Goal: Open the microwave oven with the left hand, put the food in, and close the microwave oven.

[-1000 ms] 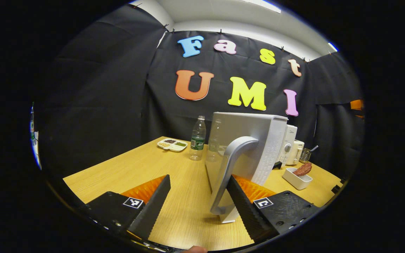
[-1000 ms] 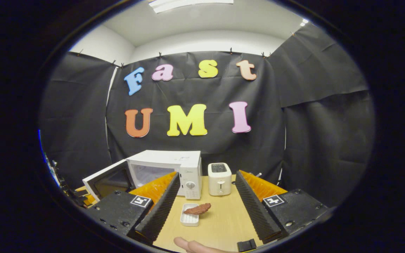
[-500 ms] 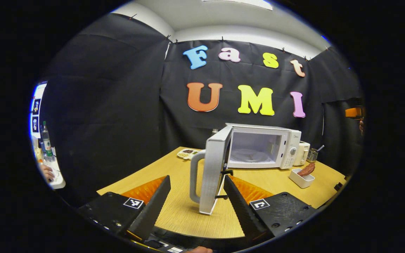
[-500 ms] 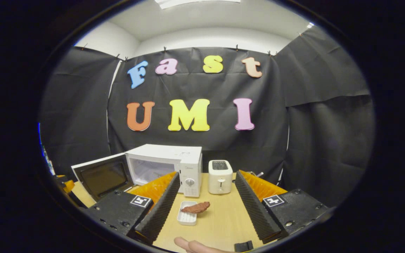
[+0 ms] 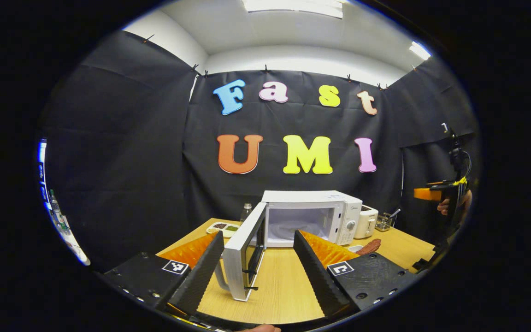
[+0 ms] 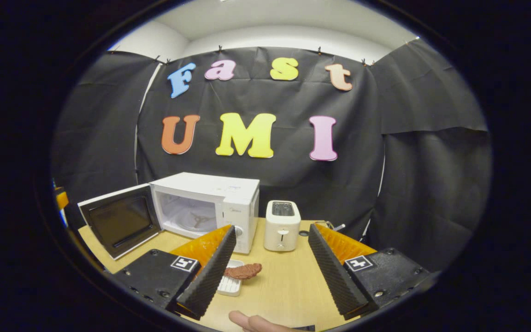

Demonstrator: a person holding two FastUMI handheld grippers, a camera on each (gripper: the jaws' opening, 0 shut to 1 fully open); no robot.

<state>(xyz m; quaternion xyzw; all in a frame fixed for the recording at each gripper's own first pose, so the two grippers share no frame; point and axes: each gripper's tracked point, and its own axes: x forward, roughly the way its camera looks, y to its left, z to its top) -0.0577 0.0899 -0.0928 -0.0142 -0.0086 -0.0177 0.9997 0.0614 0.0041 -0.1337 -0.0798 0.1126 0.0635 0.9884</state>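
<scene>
Now I see both grippers, left gripper (image 5: 258, 260) and right gripper (image 6: 270, 260), spread wide and empty, the white microwave oven (image 6: 210, 205) open. The brown, floppy-looking piece of food (image 6: 243, 270) overhangs its small white ribbed dish (image 6: 229, 285) on the wooden worktop (image 6: 288, 281); I judge it light and soft, so I would pinch it gently across its middle.

White toaster (image 6: 282, 225) on wooden table (image 6: 288, 286); bottle (image 5: 245, 211) (clear) by compartment tray (image 5: 221, 227)

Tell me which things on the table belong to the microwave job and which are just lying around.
For the job:
microwave, with its door swung open
meat resting on a small white dish
left gripper, open
right gripper, open

Just lying about:
toaster
water bottle
snack tray
</scene>
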